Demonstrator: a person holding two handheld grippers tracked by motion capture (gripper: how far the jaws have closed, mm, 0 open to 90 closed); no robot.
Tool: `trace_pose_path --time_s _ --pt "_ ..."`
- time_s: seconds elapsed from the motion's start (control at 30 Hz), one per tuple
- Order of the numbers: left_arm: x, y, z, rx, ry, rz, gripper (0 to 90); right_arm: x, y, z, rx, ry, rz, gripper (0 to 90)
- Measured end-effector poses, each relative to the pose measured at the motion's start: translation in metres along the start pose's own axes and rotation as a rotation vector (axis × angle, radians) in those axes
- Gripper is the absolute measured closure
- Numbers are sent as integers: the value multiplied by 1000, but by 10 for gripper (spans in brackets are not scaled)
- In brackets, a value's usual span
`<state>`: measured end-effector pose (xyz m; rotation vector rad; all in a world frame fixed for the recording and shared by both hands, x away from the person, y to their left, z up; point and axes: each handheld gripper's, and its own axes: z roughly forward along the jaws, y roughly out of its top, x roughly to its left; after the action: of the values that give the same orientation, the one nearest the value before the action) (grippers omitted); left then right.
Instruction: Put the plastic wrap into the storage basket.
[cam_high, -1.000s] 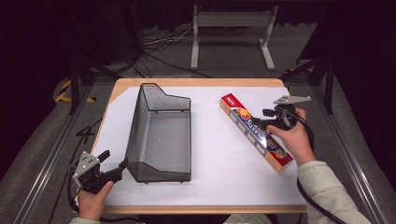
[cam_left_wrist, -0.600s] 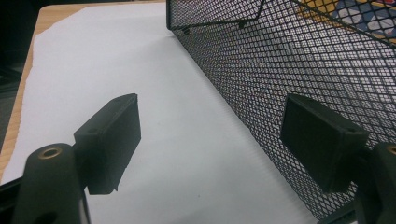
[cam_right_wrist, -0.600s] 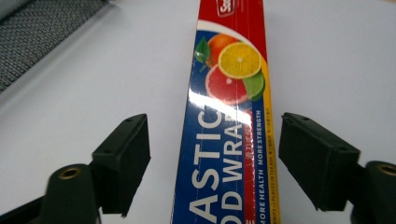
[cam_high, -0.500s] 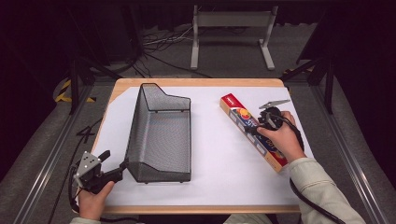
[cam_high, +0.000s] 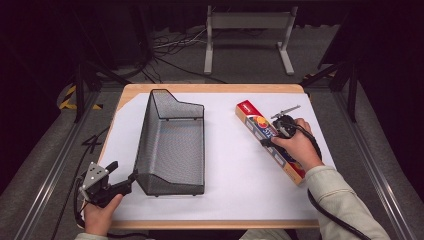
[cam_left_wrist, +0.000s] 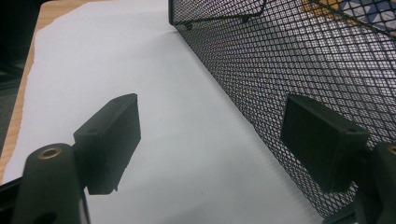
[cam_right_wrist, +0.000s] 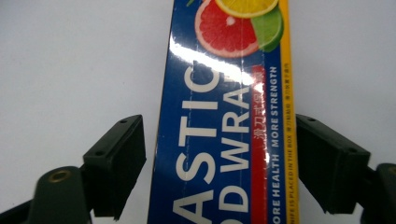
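A long plastic wrap box (cam_high: 251, 121), blue with citrus pictures and an orange edge, lies slanted on the white sheet at the right. My right gripper (cam_high: 272, 137) points down over its middle. In the right gripper view the box (cam_right_wrist: 224, 93) runs up between the two jaws of the right gripper (cam_right_wrist: 219, 163). The jaws have just been closing, with a thin gap still at the left pad (cam_right_wrist: 119, 163). My left gripper (cam_high: 124, 171) stands open at the near left corner of a black mesh basket (cam_high: 145, 135). Its mesh wall (cam_left_wrist: 289, 60) runs along the right jaw of the left gripper (cam_left_wrist: 210, 140).
The white sheet (cam_high: 230, 170) covers a wooden table whose edge (cam_high: 210, 224) runs along the front. A metal stand (cam_high: 247, 22) and cables sit on the floor behind the table. Bare sheet lies between basket and box.
My right gripper has come down and shifted left onto the middle of the box, and now straddles it. The left gripper and the basket have stayed put.
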<state>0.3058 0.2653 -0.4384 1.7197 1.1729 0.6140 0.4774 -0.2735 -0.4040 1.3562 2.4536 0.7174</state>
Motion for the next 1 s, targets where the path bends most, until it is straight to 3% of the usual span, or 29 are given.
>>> trace_pose_path --time_s 0.23,0.4,0.53,0.73,1.0 --pt "0 0 1 4 2 2 210 -1 2 7 76 -10 12 329" --pt "0 0 1 3 3 1 210 -1 3 11 122 -12 44 334" --pt "0 0 1 3 2 0 210 0 2 10 115 -30 74 362" --pt "0 0 1 2 1 -1 210 3 1 7 91 -68 55 402" --pt "1 0 1 -2 6 -8 210 3 3 -6 63 -36 109 403"
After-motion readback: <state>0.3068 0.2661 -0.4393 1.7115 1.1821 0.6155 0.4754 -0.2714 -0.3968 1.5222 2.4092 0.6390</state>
